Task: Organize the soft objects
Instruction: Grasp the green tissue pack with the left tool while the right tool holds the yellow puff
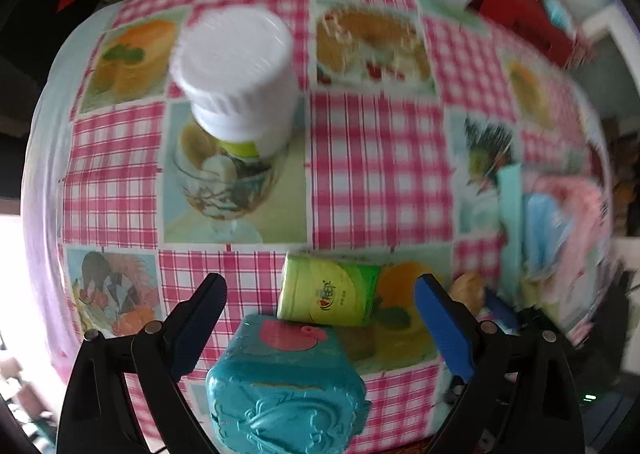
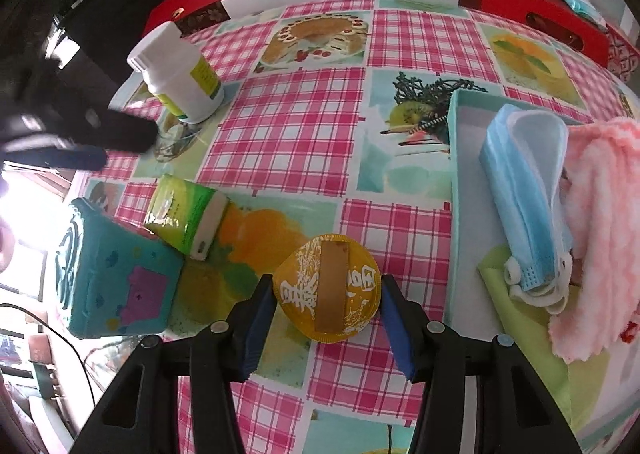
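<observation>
Left wrist: your left gripper (image 1: 320, 324) gapes empty above the teal pack (image 1: 286, 386); green tissue pack (image 1: 330, 296) at twelve o'clock. Right wrist: right gripper (image 2: 328, 314) brackets the yellow packet (image 2: 328, 288), grip uncertain; mask (image 2: 524, 197) and pink cloth (image 2: 600, 234) already in the tray (image 2: 454, 173) at two o'clock

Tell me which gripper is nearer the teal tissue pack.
Left. The left gripper hangs directly over the teal tissue pack, open fingers on either side of it. The right gripper is off to the side, its fingers around a yellow round packet, well apart from the pack.
</observation>
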Action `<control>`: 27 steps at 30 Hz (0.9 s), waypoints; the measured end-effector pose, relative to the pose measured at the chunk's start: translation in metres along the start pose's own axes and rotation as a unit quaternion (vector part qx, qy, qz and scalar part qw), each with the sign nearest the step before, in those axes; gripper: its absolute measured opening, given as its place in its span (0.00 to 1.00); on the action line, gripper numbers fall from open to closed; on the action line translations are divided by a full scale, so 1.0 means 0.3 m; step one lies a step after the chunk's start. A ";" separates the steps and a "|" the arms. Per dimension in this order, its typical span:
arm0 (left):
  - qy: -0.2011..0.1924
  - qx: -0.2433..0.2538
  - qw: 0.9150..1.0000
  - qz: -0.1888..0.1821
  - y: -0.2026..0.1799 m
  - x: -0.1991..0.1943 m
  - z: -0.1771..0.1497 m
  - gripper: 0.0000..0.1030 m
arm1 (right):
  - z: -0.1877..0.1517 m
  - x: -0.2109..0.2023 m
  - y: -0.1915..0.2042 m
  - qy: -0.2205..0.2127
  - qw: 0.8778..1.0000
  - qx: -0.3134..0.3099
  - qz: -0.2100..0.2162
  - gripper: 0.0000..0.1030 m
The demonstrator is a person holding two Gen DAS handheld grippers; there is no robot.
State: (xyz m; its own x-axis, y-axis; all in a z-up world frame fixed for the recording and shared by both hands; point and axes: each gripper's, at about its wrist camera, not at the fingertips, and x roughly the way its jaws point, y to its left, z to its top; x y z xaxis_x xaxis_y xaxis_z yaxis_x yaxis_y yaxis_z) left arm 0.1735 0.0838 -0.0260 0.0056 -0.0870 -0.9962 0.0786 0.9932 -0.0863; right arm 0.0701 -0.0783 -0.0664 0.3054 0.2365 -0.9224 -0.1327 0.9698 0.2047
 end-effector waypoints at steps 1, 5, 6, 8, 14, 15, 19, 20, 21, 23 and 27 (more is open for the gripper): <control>0.012 0.002 1.000 0.009 -0.006 0.016 0.005 0.92 | -0.001 -0.002 -0.003 0.000 1.000 0.002 0.001 0.53; 0.049 0.026 0.998 0.043 -0.049 0.064 0.017 0.92 | 0.003 0.001 -0.005 0.002 1.000 0.006 0.003 0.53; 0.058 0.032 0.997 0.045 -0.060 0.075 0.018 0.92 | 0.004 0.003 -0.003 0.003 1.000 0.005 0.002 0.53; 0.067 0.035 0.996 0.047 -0.075 0.092 0.024 0.92 | 0.005 0.006 0.004 0.004 1.000 0.001 0.001 0.53; 0.091 0.026 0.994 0.051 -0.110 0.155 0.042 0.91 | 0.008 0.014 0.007 0.009 1.000 0.000 0.003 0.53; 0.096 0.027 0.993 0.056 -0.117 0.168 0.044 0.90 | 0.010 0.017 0.006 0.010 1.000 0.000 0.003 0.53; 0.105 0.030 0.992 0.066 -0.131 0.200 0.056 0.78 | 0.015 0.021 0.001 0.013 1.000 0.002 0.005 0.53; 0.106 0.028 0.992 0.067 -0.135 0.205 0.058 0.77 | 0.016 0.020 -0.002 0.013 1.000 0.003 0.005 0.53; 0.107 0.027 0.992 0.068 -0.141 0.215 0.061 0.77 | 0.016 0.020 -0.003 0.013 1.000 0.003 0.005 0.53; 0.107 0.025 0.992 0.068 -0.133 0.225 0.061 0.70 | 0.016 0.019 -0.003 0.013 1.000 0.004 0.005 0.53; 0.103 0.018 0.992 0.069 -0.121 0.226 0.063 0.63 | 0.015 0.020 -0.003 0.013 1.000 0.006 0.005 0.53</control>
State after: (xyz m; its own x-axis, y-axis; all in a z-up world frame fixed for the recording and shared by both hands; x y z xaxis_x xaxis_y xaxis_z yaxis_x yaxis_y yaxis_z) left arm 0.1897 0.0404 -0.0902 -0.1847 0.0710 -0.9802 0.1275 0.9907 0.0477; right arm 0.0764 -0.0774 -0.0708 0.2785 0.2451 -0.9286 -0.1239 0.9680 0.2183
